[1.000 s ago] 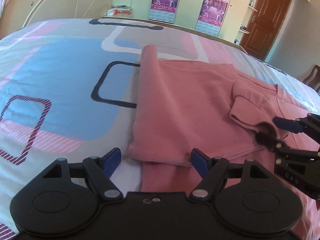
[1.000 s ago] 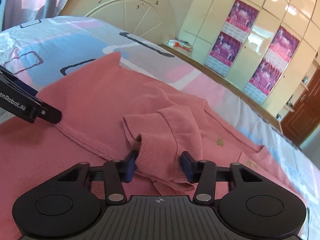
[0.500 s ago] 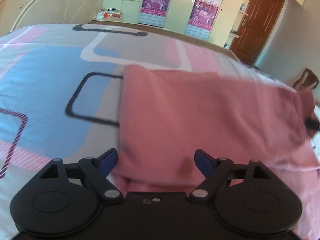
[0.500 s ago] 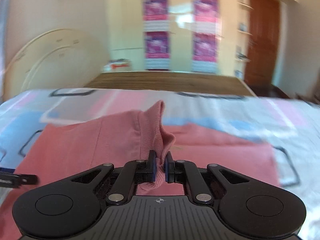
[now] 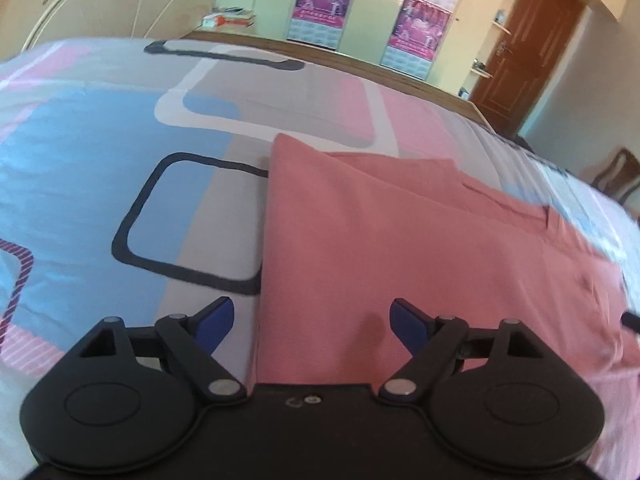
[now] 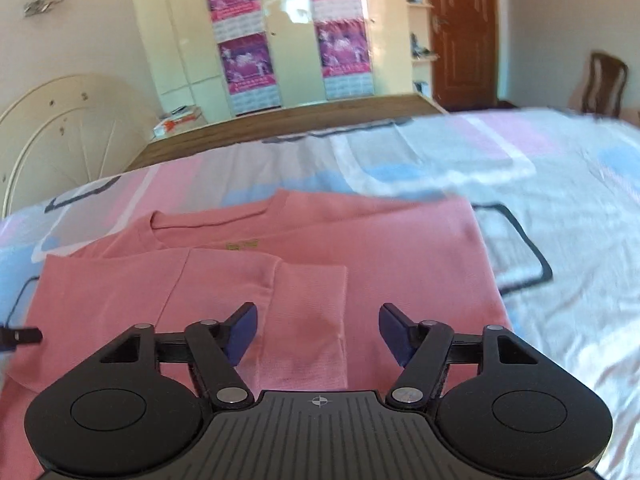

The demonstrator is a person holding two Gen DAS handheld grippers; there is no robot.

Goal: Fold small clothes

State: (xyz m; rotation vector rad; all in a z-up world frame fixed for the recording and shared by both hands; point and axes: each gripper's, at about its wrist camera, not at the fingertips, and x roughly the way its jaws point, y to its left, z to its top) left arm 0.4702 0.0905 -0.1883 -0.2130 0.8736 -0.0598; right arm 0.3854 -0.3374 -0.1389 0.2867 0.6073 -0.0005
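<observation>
While both pairs of tongs hang over it with nothing between their blue pads, the pink sweater (image 6: 400, 264) lies flat on the bed (image 6: 560, 184), on a bedspread patterned in pink, blue and grey blocks with dark outlined rectangles. The left tongs (image 5: 308, 320) stand wide apart above the garment's left folded edge, one pad over the bedspread and the other over pink cloth. The right tongs (image 6: 318, 330) are spread just as wide, straddling a sleeve (image 6: 308, 312) that is folded across the sweater's front, its cuff end lying closest to the camera. The neckline (image 6: 216, 220) points toward the far edge of the bed, where a wooden rail (image 6: 288, 120) runs; a small yellowish mark sits just below the collar. A cream curved headboard (image 6: 60, 128) stands at the bed's far left corner.
</observation>
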